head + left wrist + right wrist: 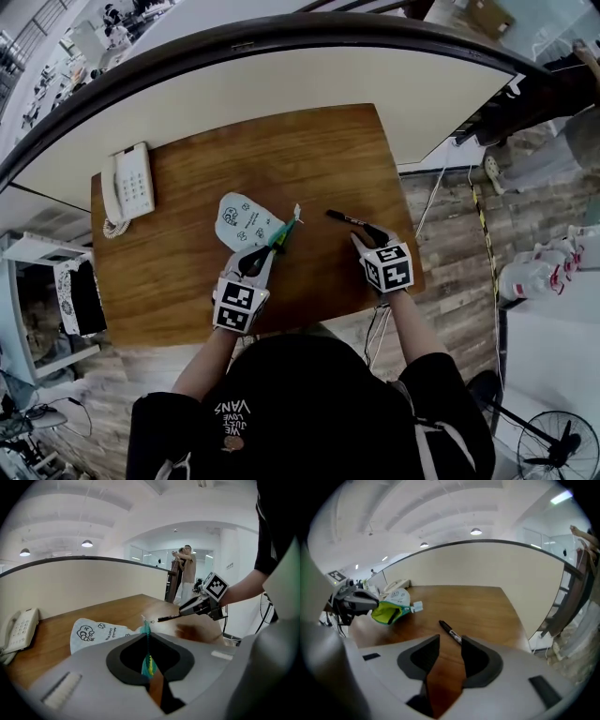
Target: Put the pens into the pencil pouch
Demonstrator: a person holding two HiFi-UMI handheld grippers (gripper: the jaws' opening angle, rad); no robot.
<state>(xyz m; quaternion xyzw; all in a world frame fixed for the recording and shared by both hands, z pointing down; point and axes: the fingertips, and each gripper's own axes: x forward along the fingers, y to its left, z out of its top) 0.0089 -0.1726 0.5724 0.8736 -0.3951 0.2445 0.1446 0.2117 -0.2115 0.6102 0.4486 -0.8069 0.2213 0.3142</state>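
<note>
A white printed pencil pouch (240,221) with a green zip edge lies mid-desk. My left gripper (265,255) is shut on that green edge (148,660) and holds the mouth up; the right gripper view shows the yellow-green lining (386,613). A black pen (348,220) lies on the wood to the pouch's right. My right gripper (370,235) stands open just short of it. In the right gripper view the pen (451,632) lies slantwise ahead of the jaws, its near end by the right finger's tip, untouched. The left gripper view shows the pen (168,618) before the right gripper (199,605).
A white desk telephone (128,187) sits at the wooden desk's (300,150) far left corner. A curved cream partition (281,84) rises behind the desk. The desk's right edge runs close to my right gripper, with wood-plank floor beyond it.
</note>
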